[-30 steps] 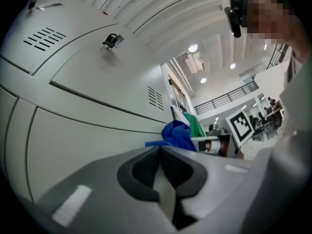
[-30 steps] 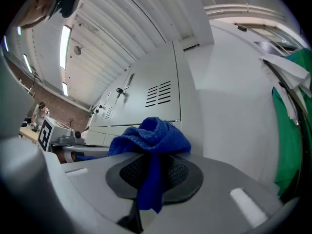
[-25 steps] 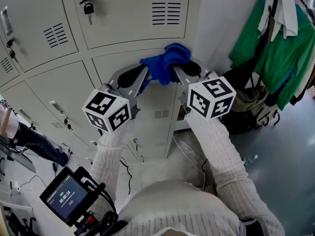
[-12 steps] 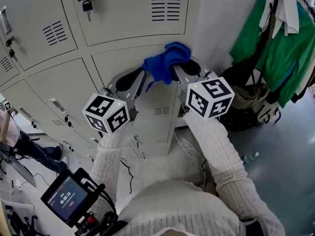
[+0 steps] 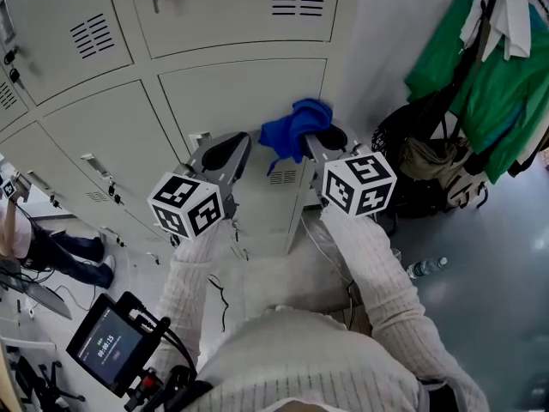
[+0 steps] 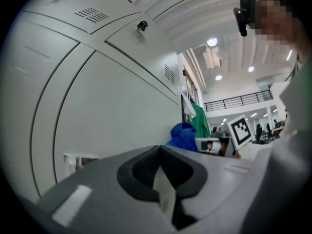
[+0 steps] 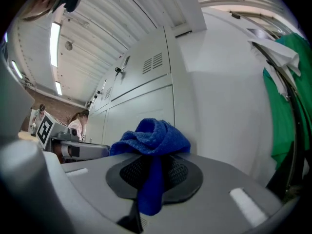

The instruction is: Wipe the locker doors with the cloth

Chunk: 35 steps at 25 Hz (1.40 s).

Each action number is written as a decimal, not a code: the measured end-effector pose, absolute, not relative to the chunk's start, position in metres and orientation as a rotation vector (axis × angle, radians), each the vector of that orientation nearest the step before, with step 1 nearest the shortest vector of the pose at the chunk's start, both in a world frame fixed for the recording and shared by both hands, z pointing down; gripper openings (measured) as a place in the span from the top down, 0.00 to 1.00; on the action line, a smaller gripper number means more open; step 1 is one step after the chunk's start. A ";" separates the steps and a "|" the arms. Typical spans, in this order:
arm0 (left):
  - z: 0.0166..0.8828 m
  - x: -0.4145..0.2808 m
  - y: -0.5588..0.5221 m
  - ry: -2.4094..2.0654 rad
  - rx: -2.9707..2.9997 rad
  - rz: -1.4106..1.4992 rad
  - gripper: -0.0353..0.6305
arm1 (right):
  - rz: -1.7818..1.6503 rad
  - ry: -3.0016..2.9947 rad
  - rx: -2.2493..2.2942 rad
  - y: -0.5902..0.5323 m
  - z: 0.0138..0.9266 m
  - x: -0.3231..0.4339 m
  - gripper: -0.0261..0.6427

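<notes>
Blue cloth (image 5: 294, 129) sits clamped in right gripper (image 5: 316, 144), left gripper (image 5: 225, 154) closed empty; best pressed flat against locker door (image 5: 244, 88).

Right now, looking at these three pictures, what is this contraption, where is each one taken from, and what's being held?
No robot here: a person holds a gripping tool in each hand; the marker cubes belong to them. One picture comes from a camera on the person's head, looking down; the other two come from cameras on the tools. The right tool is clamped on a blue cloth near a pale locker door. The left tool holds nothing, jaws together. Green garments hang at right.
</notes>
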<state>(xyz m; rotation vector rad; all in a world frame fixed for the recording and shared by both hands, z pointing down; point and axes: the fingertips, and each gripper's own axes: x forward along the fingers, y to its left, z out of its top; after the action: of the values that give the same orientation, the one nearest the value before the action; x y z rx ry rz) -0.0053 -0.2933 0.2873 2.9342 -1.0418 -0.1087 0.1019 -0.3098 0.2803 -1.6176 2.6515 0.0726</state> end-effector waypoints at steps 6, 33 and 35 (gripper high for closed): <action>0.330 0.006 -0.289 -0.971 2.877 -0.047 0.94 | -0.092 2.683 -1.624 -0.311 0.334 0.099 0.89; 0.479 0.012 -0.283 -0.859 2.584 0.152 0.94 | -0.707 2.745 -1.727 -0.317 0.505 0.099 0.88; 0.486 0.015 -0.285 -0.849 2.578 0.171 0.94 | -0.730 2.747 -1.729 -0.318 0.511 0.098 0.88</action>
<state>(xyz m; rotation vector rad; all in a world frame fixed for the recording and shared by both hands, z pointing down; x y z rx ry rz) 0.0145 -0.2850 0.4859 2.5780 -0.8487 0.1711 0.0983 -0.3180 0.5114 -1.7292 2.7468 -0.7297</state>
